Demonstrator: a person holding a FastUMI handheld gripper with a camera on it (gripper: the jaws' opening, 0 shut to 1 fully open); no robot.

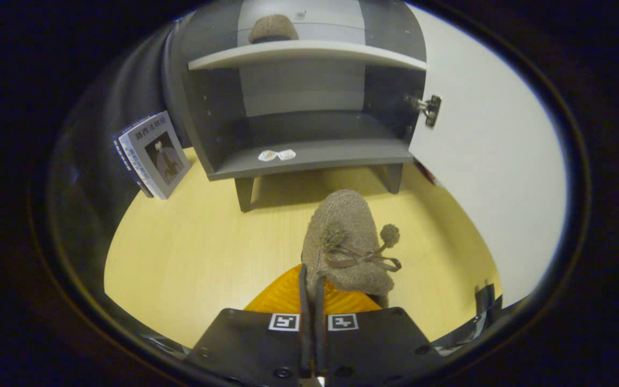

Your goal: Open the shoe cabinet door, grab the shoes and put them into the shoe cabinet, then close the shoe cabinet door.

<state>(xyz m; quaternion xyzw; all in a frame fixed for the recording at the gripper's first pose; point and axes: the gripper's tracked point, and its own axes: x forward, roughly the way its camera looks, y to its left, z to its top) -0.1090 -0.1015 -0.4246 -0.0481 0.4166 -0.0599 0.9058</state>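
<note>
A brown woolly shoe with a pom-pom bow and an orange sole hangs just ahead of my fingers, toe pointing at the cabinet. My gripper is shut on its heel edge, the fingers nearly touching with the rim pinched between them. The grey shoe cabinet stands beyond the shoe on short legs, its white door swung wide open to the right. A second brown shoe rests on the upper shelf. The lower shelf is bare apart from two small white packets.
A book leans upright on the pale wooden floor left of the cabinet. A metal hinge juts from the inner edge of the open door. Dark cloth wall lies behind and to the left.
</note>
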